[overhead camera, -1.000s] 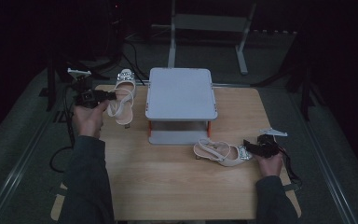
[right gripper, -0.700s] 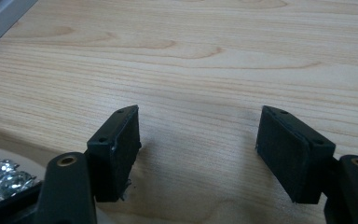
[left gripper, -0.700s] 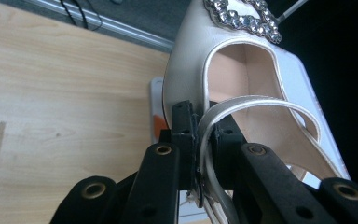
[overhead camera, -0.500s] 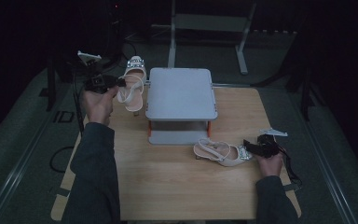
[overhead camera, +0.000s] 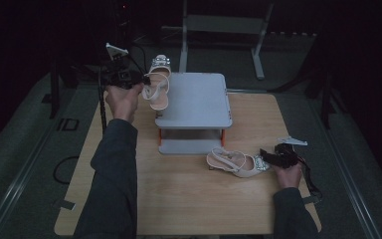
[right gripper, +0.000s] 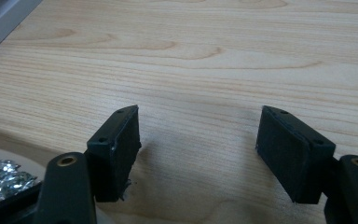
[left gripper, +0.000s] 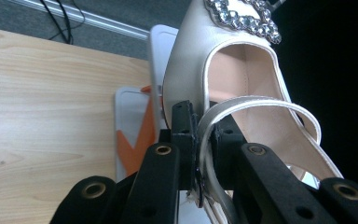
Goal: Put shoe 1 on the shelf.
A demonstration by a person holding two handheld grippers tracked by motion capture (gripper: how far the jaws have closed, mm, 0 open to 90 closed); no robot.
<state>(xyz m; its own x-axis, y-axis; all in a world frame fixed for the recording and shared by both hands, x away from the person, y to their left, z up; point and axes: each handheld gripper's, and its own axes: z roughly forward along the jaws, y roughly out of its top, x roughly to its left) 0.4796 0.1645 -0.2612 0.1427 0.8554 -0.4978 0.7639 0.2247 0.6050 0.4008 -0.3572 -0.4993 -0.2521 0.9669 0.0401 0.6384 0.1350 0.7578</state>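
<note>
held shoe (left gripper: 200,70): cream satin upper, peach-beige lining, silver rhinestone buckle
second shoe (overhead camera: 234,163): same cream, sparkling silver trim at its 3 o'clock end
shelf (overhead camera: 196,99): pale grey boards, orange legs
table (overhead camera: 189,194): light wood with wavy grain
left gripper (left gripper: 200,154): black jaws, brass-coloured rivets
right gripper (right gripper: 196,154): black pads
sleeves (overhead camera: 112,184): dark grey

High cam looks down and forward over the whole worktop (overhead camera: 189,199); both gripper cams sit super close, sharing that wood.
</note>
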